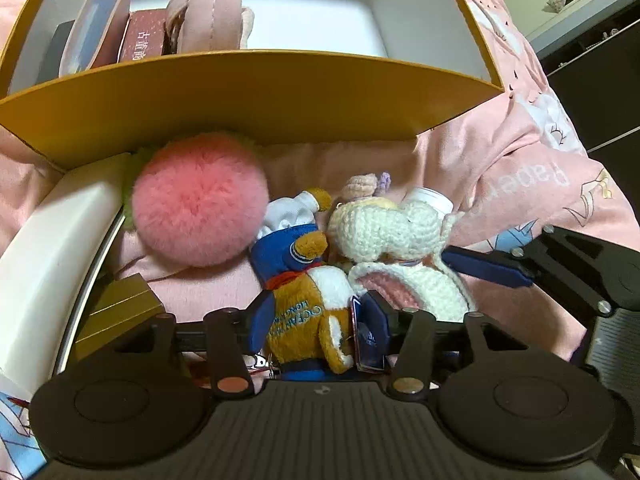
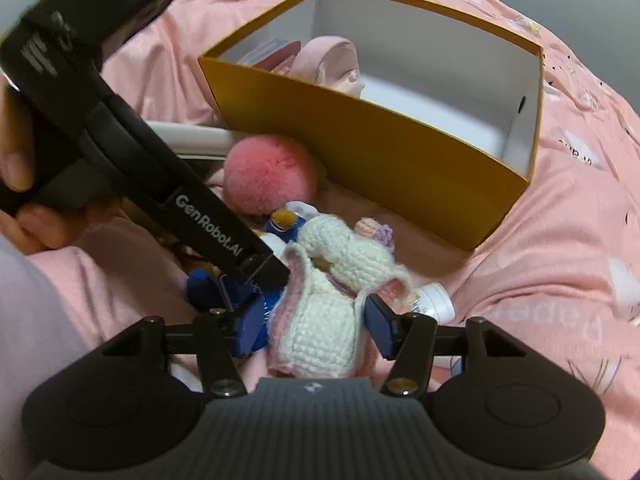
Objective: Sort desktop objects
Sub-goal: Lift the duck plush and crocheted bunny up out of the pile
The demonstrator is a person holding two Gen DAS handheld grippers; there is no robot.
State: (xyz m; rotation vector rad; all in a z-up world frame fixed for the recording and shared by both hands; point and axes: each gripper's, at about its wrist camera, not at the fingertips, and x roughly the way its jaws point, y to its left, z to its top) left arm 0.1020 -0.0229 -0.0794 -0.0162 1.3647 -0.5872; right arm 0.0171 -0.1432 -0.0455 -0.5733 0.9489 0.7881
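A brown plush bear (image 1: 308,320) in a blue cap and orange top lies on the pink sheet. My left gripper (image 1: 320,320) stands open astride it, a blue pad on either side of its body. Beside it lies a white crochet bunny (image 2: 320,320) with pink-lined ears. My right gripper (image 2: 314,328) is open around the bunny, with small gaps at both pads. One blue finger of the right gripper (image 1: 488,268) shows behind the bunny in the left wrist view. A hand (image 2: 24,184) holds the left gripper's black body (image 2: 208,232), which crosses the right wrist view.
An open yellow box (image 1: 240,92) just beyond the toys holds a pink pouch (image 1: 208,8) and some booklets. A pink fluffy pompom (image 1: 200,200), a small white bottle (image 2: 436,300), a white case (image 1: 60,248) and a gold box (image 1: 120,308) lie close by.
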